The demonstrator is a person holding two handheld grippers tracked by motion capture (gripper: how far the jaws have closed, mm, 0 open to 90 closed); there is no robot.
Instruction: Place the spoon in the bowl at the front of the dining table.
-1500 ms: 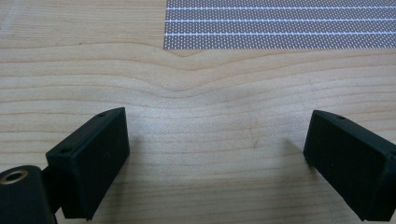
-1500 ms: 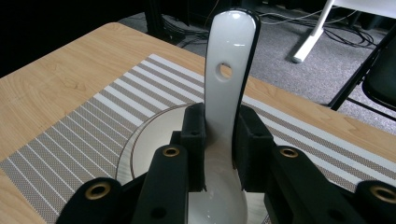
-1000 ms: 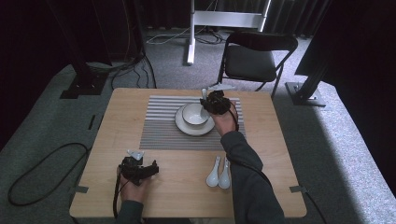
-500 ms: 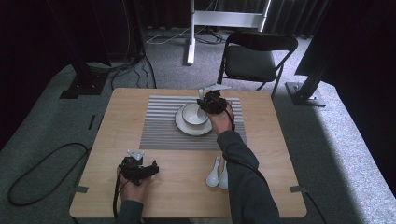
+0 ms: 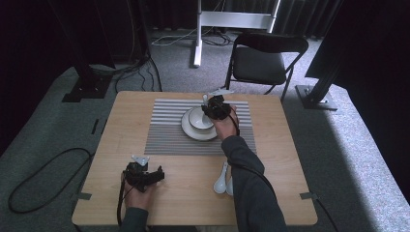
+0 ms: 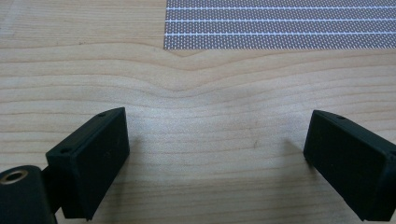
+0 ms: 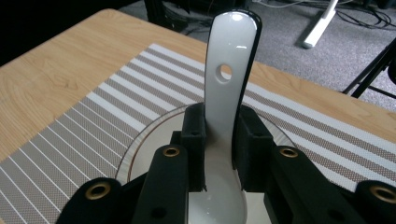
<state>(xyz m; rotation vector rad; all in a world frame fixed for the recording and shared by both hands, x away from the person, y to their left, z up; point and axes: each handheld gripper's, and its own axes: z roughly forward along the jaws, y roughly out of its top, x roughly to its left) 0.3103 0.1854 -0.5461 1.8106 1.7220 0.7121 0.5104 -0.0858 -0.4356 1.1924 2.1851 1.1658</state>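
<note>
Clamping a white spoon [image 7: 227, 88] by its handle, the right claw [image 5: 211, 107] hangs over the bowl [image 5: 199, 118], which sits on a plate [image 5: 189, 131] on the striped mat [image 5: 167, 133] toward the far edge of the bench [image 5: 285, 159]. The spoon's handle points up and away past the jaws, its scoop down over the bowl. The left claw [image 5: 155, 175] rests near the bench's near left corner, jaws spread wide over bare wood. Two more spoons [image 5: 223, 178] lie near the near edge.
</note>
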